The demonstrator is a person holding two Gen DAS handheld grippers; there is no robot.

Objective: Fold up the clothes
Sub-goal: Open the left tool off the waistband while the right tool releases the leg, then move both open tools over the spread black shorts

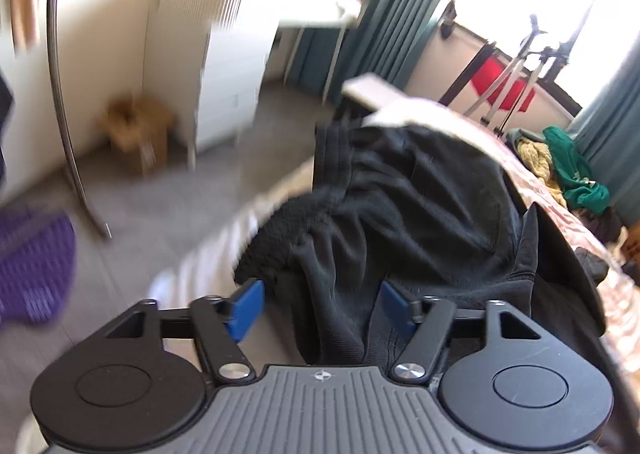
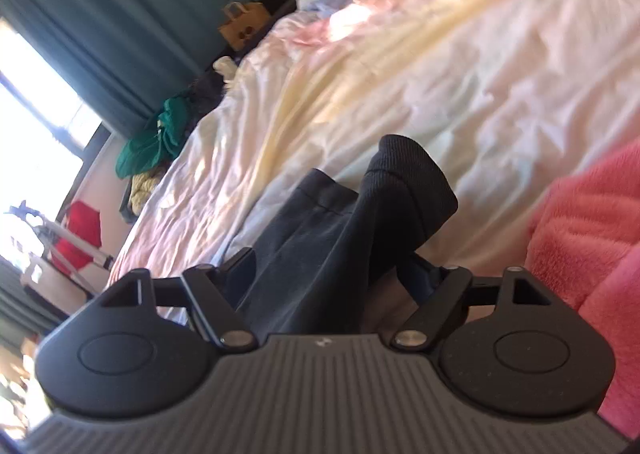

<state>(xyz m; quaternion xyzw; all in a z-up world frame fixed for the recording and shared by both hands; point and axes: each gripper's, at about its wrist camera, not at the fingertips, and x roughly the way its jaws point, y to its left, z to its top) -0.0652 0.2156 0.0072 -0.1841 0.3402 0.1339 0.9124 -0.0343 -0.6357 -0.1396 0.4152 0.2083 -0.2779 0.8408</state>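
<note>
While the left claw [image 1: 322,308] gapes around the black garment [image 1: 408,206], the right claw [image 2: 332,274] seemingly clamps its cuff [image 2: 412,182]

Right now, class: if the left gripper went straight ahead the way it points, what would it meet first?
The black garment: it already lies between the left gripper fingers and fills the path ahead.
</note>
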